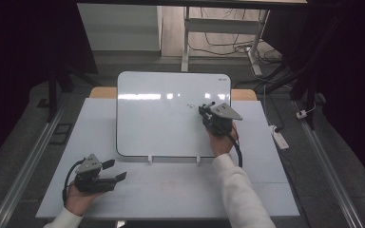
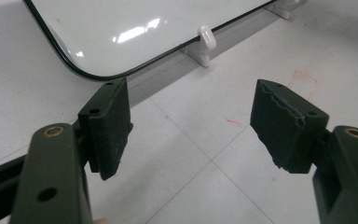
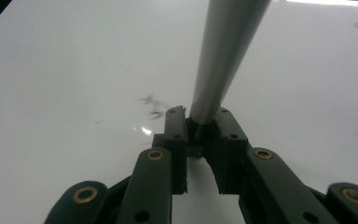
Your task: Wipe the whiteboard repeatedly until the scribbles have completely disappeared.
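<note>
- Two hand-held grippers show in the high view. The left hand-held gripper point(image 1: 116, 171) lies low over the near left of the pale grey bench point(image 1: 180, 194) with its jaws spread and nothing between them. The right hand-held gripper point(image 1: 205, 110) reaches over the right part of the white, round-cornered whiteboard with a thin dark rim point(image 1: 157, 123), which leans on two small white clip feet point(image 1: 149, 159) at its near edge. A few faint marks point(image 1: 190, 105) sit on the board just beside the right one.
- In the left gripper view, we see both black pads point(image 2: 109, 126) wide apart and bare bench between them, with faint red scribbles point(image 2: 303, 77) on the bench top and the whiteboard's near corner point(image 2: 121, 32) and a clip foot point(image 2: 206, 39) ahead.
- In the right gripper view, the jaws are closed on the end of a slim, smooth grey marker barrel point(image 3: 223, 56) that rises up and away from us over the board. Small dark strokes point(image 3: 154, 106) lie on the surface just left of the jaws.
- We judge the marker light, rigid and rather slippery, being round and glossy; a hold low on the barrel, squarely across the pads, looks best to stop it twisting. We judge the board stiff but easy to push off its feet.
</note>
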Tool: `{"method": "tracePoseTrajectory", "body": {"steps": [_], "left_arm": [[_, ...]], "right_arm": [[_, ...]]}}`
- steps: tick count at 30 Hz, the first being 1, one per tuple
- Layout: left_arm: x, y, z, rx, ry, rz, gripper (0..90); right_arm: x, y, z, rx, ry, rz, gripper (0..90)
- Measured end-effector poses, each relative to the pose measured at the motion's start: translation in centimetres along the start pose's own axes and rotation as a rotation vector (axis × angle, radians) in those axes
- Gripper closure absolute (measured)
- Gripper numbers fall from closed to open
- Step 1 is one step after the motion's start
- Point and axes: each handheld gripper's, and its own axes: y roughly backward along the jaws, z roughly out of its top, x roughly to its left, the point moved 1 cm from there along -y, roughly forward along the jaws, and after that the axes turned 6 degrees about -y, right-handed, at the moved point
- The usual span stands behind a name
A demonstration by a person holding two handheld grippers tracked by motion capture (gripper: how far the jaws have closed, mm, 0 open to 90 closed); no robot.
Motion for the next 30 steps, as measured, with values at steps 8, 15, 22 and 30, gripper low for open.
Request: {"method": "tracePoseTrajectory", "body": {"steps": [8,15,22,30], "left_arm": [[0.0,0.1,-0.1,-0.004,0.002,0.001,29.2],[0.0,0.1,0.0,-0.002,0.002,0.002,29.2],[0.1,0.1,0.0,-0.003,0.003,0.003,29.1],[0.0,0.2,-0.1,-0.005,0.003,0.004,29.2]], "right_arm": [[0.7,-0.7,0.2,-0.018,0.001,0.013,77.4],[2.8,-1.3,-0.3,0.006,0.088,0.051,77.4],[1.8,-2.4,1.4,-0.017,0.028,0.046,77.4],[0.7,-2.6,2.0,-0.045,-0.018,0.013,77.4]]}}
